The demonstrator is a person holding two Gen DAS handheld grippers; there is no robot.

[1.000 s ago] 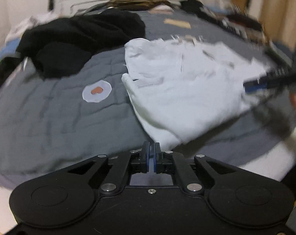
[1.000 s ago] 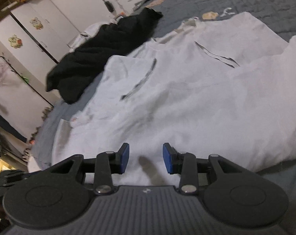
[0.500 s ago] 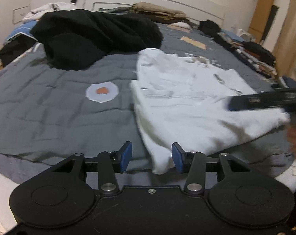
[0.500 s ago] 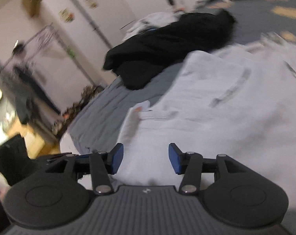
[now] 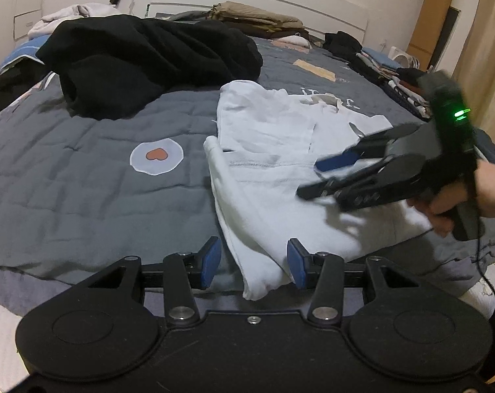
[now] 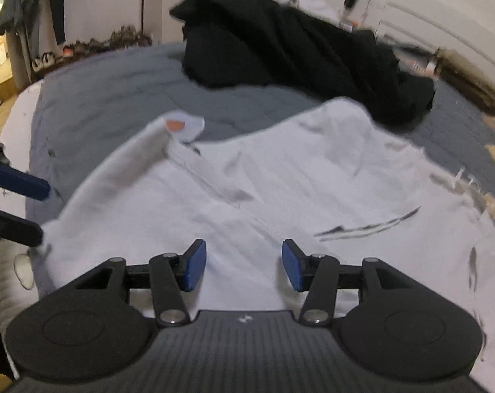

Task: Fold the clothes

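While the shirt (image 5: 280, 177) runs 12-to-6, its near corner lies between the wide-open, empty left gripper (image 5: 254, 258), nearer than the open right gripper (image 6: 244, 263).

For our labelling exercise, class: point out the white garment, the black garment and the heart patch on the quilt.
white garment (image 5: 273, 196), left wrist view, on its flat middle panel.
black garment (image 5: 149, 55), left wrist view, on the middle of the heap.
heart patch (image 5: 156, 154), left wrist view, on the red heart itself.

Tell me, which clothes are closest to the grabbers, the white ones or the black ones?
The white garment. Its corner lies right between the left hand-held gripper pads, while the black pile sits far back on the bed.
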